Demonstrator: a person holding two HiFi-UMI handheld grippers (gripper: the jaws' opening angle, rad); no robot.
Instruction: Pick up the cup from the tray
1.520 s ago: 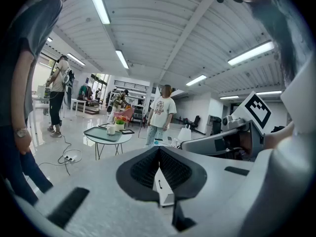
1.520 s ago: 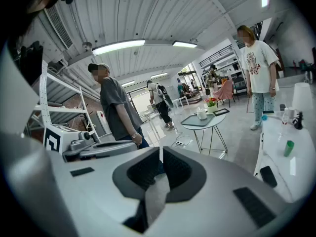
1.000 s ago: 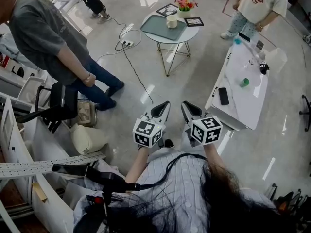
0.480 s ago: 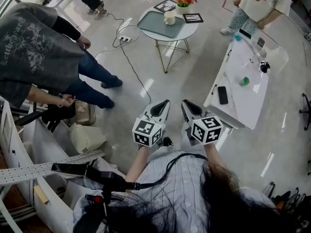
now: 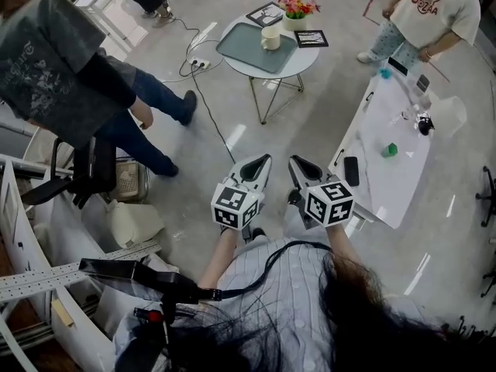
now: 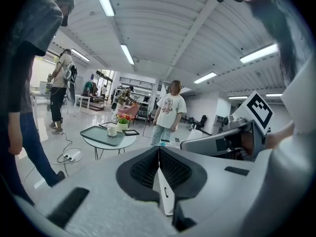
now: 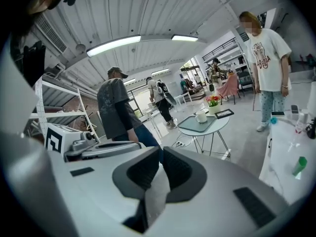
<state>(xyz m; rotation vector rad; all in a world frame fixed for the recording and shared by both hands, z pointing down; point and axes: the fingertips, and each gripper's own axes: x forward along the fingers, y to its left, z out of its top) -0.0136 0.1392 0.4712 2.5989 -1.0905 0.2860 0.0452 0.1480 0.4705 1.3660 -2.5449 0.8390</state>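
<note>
Left tool [image 5: 262, 161] and right tool [image 5: 297, 164] are side by side just in front of the person's chest, pointing forward and slightly down. Each has its jaws pressed together with nothing between them, and both are well apart from anything they could touch.

Ahead of them, across open floor [image 5: 256, 142], stands a round desk [image 5: 307, 57] on thin metal legs. A grey-green tray [image 5: 246, 46] covers its left half. The cup [image 5: 270, 38], white with a handle, stands upright on the tray at its far edge, on the side nearest a pot of flowers [image 5: 293, 10] at the desk's back edge. Two picture frames lie flat there too, one [image 5: 266, 14] left of the flowers and one [image 5: 311, 38] at the right edge, just beside the tray.

A power strip [image 5: 198, 63] with its cable lies on the floor left of the round desk. To the right of the tools stretches a long white desk [image 5: 387, 184] with a dark phone [image 5: 350, 170] near its left edge and a small green thing [image 5: 390, 150] farther in. A person in a grey shirt [image 5: 54, 60] stands at the left, and another in a pale T-shirt [image 5: 430, 10] beyond the long desk's far end.
</note>
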